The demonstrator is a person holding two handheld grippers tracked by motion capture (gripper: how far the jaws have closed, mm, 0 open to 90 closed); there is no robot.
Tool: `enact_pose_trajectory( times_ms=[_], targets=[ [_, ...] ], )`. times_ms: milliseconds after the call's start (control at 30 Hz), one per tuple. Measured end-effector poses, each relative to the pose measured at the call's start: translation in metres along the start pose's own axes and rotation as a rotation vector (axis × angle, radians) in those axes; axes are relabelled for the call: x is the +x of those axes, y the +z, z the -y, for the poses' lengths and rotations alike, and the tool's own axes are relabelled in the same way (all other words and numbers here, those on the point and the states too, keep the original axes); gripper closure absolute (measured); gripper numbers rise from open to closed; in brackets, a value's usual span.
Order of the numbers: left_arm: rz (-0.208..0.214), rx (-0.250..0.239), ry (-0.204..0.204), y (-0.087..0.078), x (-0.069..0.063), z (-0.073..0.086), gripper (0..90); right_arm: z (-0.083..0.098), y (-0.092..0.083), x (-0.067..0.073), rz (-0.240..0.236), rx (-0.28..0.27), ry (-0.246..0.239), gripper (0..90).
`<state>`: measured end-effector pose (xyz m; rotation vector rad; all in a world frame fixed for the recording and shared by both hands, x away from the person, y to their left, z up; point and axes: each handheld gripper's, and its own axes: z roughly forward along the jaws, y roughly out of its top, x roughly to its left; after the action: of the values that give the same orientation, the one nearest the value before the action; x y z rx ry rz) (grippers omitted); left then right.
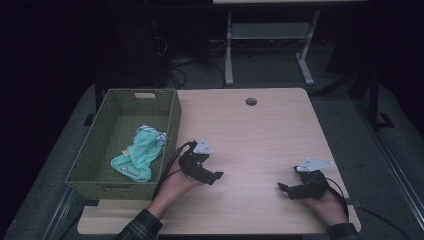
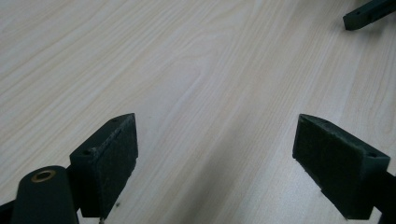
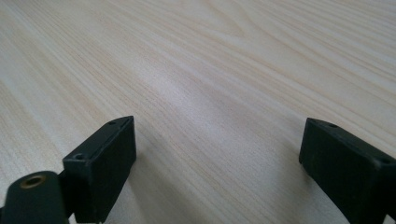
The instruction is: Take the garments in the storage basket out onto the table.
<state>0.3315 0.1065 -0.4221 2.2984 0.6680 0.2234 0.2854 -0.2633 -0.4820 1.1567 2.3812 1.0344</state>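
A mint-green cloth [image 1: 139, 152] with a striped white and blue part lies crumpled inside the green woven basket [image 1: 172, 116] at the table's left. My left gripper [image 1: 216, 176] rests on the bare wood just right of the basket, open, nothing between its jaws [image 2: 217, 140]. My right gripper [image 1: 283, 189] sits low near the front right of the table, also open over bare wood [image 3: 219, 144]. In the left gripper view the tip of the right gripper's jaw [image 2: 369, 13] shows at the top right.
The light wooden table [image 1: 260, 135] has a round cable hole [image 1: 251, 101] near its far edge. Behind it stand a white-legged desk frame [image 1: 270, 45] and dark cables on the floor. A person's sleeved forearms come in from the bottom.
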Motion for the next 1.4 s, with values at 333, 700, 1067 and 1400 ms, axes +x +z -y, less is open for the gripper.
enact_pose_trajectory(
  times_ms=[333, 700, 1067, 1400],
  targets=[
    [0.010, -0.001, -0.003, -0.007, 0.001, -0.006, 13.6, 0.000, 0.000, 0.000, 0.000, 0.000, 0.000, 10.7],
    [0.019, 0.006, 0.005, -0.016, 0.001, -0.016, 13.6, 0.000, 0.000, 0.000, 0.000, 0.000, 0.000, 10.7],
    [0.018, -0.021, 0.022, -0.032, 0.005, -0.026, 13.8, 0.000, 0.000, 0.000, 0.000, 0.000, 0.001, 10.7],
    [0.023, -0.039, 0.020, -0.041, 0.012, -0.031, 14.0, 0.000, 0.000, 0.000, 0.001, -0.001, 0.000, 10.7]
  ],
)
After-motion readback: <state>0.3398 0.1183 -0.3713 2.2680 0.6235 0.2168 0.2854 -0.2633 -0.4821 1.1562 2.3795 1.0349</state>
